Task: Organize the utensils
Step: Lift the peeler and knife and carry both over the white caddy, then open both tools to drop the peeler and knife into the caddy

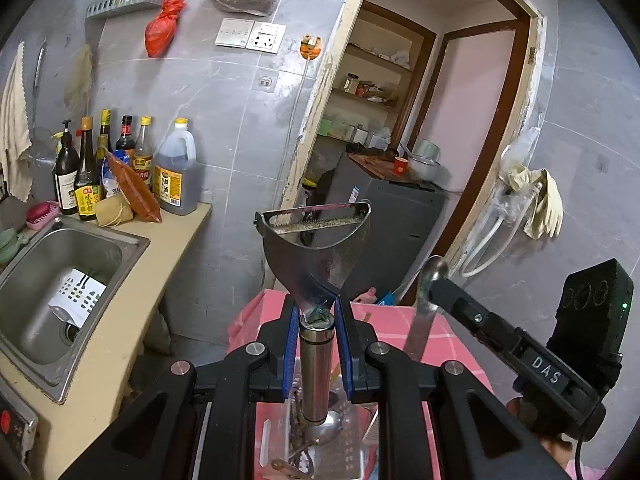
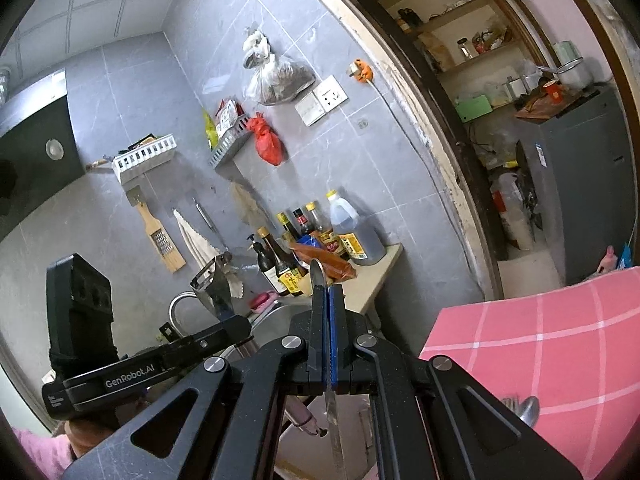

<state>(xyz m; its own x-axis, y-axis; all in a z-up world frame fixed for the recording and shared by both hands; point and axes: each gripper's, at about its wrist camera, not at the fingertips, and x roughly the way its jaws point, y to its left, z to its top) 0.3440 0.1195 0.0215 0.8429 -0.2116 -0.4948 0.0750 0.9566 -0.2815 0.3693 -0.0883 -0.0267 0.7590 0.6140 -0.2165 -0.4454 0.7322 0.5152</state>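
My left gripper [image 1: 316,312] is shut on a steel Y-shaped peeler [image 1: 316,240], held upright by its round handle, serrated blade on top. It also shows in the right wrist view [image 2: 214,286]. My right gripper [image 2: 330,292] is shut on a steel spoon [image 2: 320,276], held upright edge-on, bowl above the fingertips. The spoon also shows in the left wrist view [image 1: 428,292], to the right of the peeler. Below the left gripper a clear utensil tray [image 1: 352,432] holds a spoon and other cutlery.
A pink checked cloth [image 2: 540,344] covers the table under the grippers. A steel sink [image 1: 60,280] sits at left, with sauce bottles [image 1: 132,164] on the counter behind it. A doorway with a grey cabinet [image 1: 392,208] lies ahead. More cutlery [image 2: 524,406] lies by the table edge.
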